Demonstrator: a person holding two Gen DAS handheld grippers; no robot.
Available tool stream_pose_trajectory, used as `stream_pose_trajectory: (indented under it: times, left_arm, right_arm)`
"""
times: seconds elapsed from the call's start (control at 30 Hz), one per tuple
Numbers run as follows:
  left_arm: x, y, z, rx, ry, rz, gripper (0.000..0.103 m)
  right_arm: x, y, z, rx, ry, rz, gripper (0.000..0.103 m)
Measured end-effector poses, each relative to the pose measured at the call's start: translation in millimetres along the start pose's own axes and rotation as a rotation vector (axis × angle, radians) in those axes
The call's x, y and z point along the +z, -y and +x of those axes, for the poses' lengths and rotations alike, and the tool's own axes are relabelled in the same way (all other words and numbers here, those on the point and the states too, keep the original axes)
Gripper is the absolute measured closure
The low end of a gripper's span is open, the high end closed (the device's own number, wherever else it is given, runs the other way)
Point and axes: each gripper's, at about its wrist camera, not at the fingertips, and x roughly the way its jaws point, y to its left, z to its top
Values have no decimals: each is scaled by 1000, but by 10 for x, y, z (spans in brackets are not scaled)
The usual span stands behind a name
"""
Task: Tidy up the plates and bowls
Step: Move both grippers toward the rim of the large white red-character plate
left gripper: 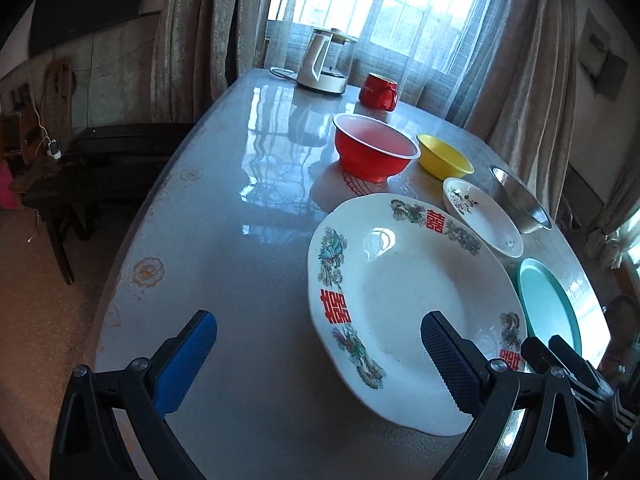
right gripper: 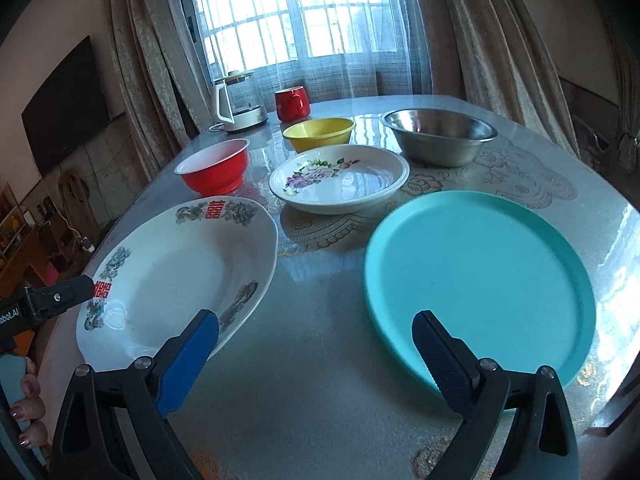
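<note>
A large white ceramic plate with red characters [right gripper: 180, 264] lay beside a flat teal plastic plate [right gripper: 480, 280]. Behind stood a floral white dish [right gripper: 340, 180], red bowl [right gripper: 214, 166], yellow bowl [right gripper: 320, 133] and steel bowl [right gripper: 438, 136].

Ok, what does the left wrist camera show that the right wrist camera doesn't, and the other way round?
Only the left wrist view: a dark bench beside the table, and the open left gripper.
Only the right wrist view: a black wall screen, and the open right gripper.
Both: the dragon plate, teal plate, floral dish, red bowl, yellow bowl, steel bowl, red mug and kettle.
</note>
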Motion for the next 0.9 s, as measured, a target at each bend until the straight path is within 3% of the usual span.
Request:
stream_pose_trajectory:
  times: [0.13, 0.4, 0.47, 0.6, 0.9]
  left_arm:
    - [17, -67, 32, -66, 20, -37, 0]
    - [-2, -127, 114, -181, 22, -78, 0]
    - [16, -132, 136, -198, 15, -86, 0]
    - [43, -93, 169, -223, 3, -78, 0]
    - [103, 36, 200, -203, 45, 1, 0]
  right_arm:
    - [20, 10, 77, 67, -13, 24, 5]
    - [118, 28, 211, 103, -5, 38, 6]
    - [139, 43, 250, 93, -15, 39, 11]
    - [167, 115, 309, 99, -23, 56, 15]
    - [202, 186, 333, 110, -6, 82, 25]
